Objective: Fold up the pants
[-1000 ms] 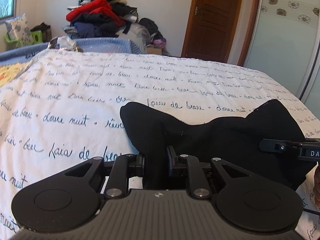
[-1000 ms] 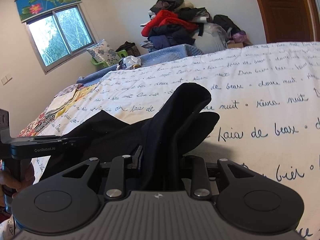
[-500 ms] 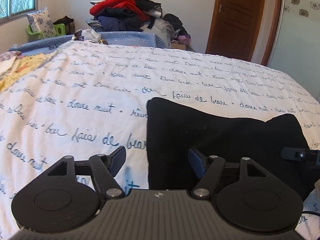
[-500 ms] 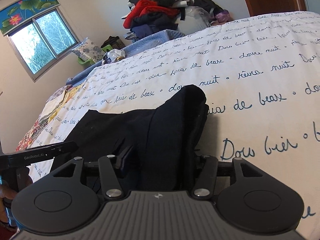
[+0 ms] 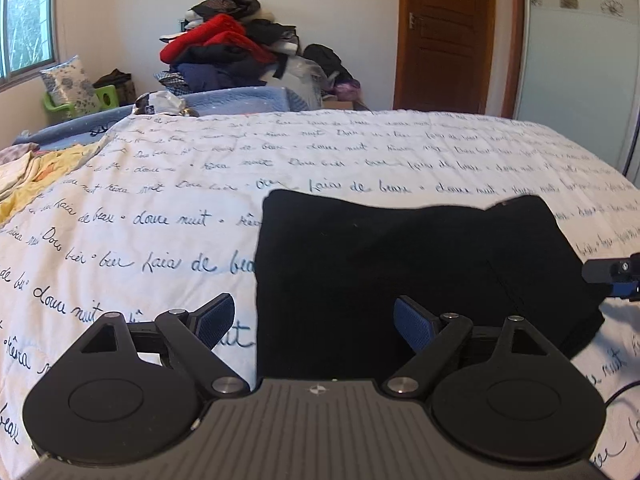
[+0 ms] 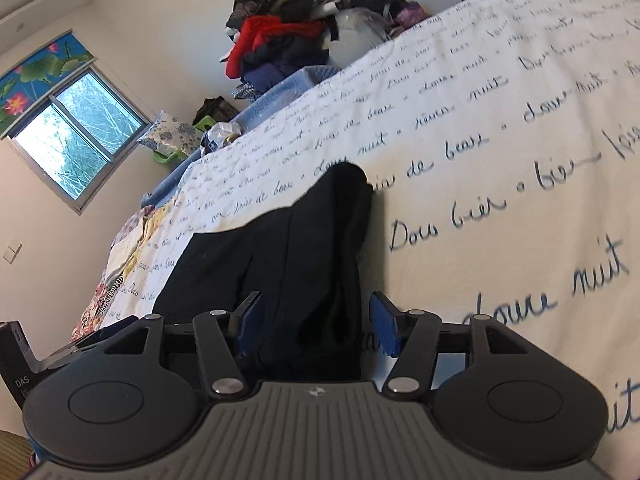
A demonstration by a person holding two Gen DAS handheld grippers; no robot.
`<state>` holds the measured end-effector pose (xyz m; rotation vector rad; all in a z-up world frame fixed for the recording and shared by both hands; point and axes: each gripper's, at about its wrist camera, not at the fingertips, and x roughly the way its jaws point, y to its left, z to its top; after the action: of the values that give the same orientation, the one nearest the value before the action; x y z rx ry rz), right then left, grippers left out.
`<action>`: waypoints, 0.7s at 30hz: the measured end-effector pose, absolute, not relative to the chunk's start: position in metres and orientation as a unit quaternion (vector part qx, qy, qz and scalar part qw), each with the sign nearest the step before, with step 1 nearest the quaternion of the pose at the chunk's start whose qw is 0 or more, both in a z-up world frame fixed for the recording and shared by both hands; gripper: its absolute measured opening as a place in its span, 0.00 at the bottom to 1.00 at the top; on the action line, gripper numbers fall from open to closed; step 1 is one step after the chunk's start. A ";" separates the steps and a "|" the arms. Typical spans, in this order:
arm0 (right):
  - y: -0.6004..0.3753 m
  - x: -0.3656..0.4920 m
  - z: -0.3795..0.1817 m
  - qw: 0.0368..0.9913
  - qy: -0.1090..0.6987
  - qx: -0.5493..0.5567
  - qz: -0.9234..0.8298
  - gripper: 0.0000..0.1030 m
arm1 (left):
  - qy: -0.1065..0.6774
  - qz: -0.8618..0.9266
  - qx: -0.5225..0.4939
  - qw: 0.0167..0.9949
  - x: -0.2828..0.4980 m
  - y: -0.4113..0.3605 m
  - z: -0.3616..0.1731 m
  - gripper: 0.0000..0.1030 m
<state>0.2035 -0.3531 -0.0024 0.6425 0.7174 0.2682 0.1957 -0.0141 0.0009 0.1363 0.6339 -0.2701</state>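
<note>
**Grippers released the folded pants**

Left gripper (image 5: 314,320) and right gripper (image 6: 316,322) had just been opening, pads clear of the black pants (image 5: 400,264) lying folded on the bedspread (image 5: 160,208). Right jaws straddled a raised fold; withdrawing could snag and undo it.

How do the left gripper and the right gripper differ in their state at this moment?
The left gripper stands wider than the right gripper. The left one straddles the edge of the black pants; the right one has a raised fold between its pads. Both have just been opening, and neither pinches the cloth.
</note>
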 end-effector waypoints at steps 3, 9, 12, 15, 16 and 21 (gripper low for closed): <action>-0.338 0.199 0.000 0.888 0.349 0.265 0.138 0.32 | 0.304 -0.135 0.087 0.939 0.188 -0.022 -0.002 0.85; -0.337 0.191 0.001 0.901 0.337 0.243 0.126 0.17 | 0.306 -0.147 0.090 0.936 0.186 -0.023 -0.005 0.87; -0.339 0.192 -0.006 0.896 0.344 0.253 0.124 0.18 | 0.329 -0.140 0.090 0.929 0.193 -0.022 -0.014 0.87; -0.344 0.189 -0.003 0.892 0.342 0.274 0.108 0.25 | 0.335 -0.139 0.063 0.930 0.192 -0.013 -0.012 0.87; -0.343 0.184 0.002 0.899 0.333 0.267 0.097 0.25 | 0.333 -0.138 0.058 0.931 0.190 -0.011 -0.011 0.87; -0.324 0.161 0.027 0.934 0.277 0.201 0.099 0.25 | 0.348 -0.125 0.050 0.928 0.197 -0.010 -0.017 0.92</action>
<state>0.1606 -0.3238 0.0271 0.4105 0.5666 0.2022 0.1966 -0.0102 -0.0171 0.1020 0.7131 -0.2563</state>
